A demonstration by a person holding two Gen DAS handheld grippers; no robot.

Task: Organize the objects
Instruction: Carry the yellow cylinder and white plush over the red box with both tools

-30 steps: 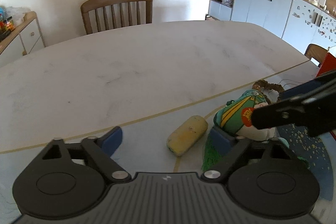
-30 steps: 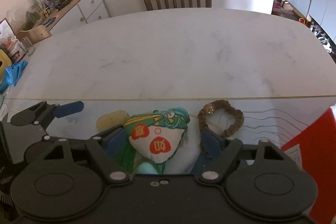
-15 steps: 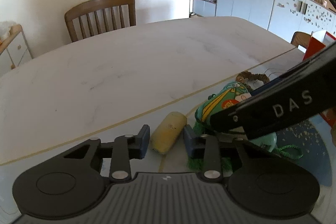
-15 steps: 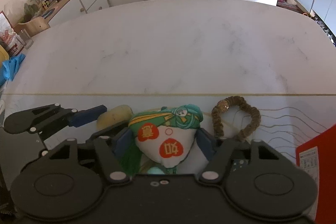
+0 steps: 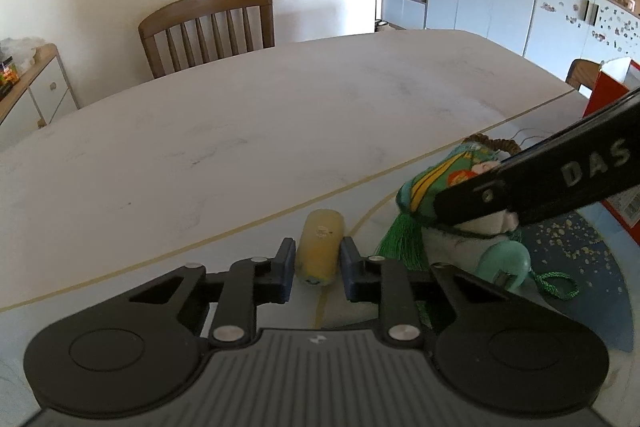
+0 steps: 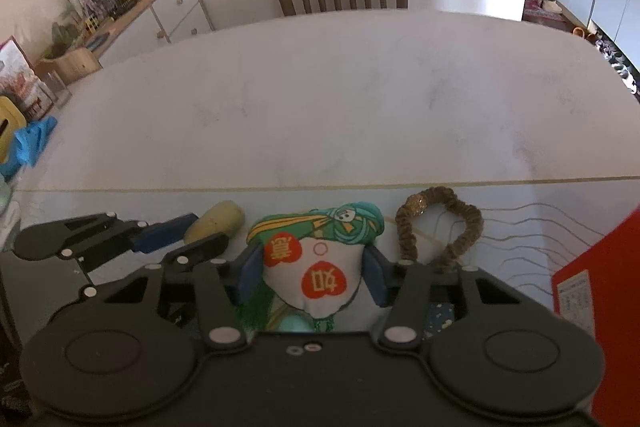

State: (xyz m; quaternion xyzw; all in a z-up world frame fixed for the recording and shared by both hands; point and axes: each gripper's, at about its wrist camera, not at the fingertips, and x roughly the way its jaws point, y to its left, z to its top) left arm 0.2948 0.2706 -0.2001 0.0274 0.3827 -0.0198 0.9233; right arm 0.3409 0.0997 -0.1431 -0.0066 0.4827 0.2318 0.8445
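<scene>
Two tools are seen low over the surface (image 5: 240, 131). The yellow roll (image 5: 321, 251) is pinched between the left tool's (image 5: 318, 269) pads, and the sachet (image 6: 316, 267) is clamped by the right tool (image 6: 314, 273), just beside it.

White letters "DAS" stood on the black arm of the right tool (image 5: 580, 175); the stuffed sachet (image 6: 316, 267) carried orange hearts with characters (upside down, not readable).
</scene>
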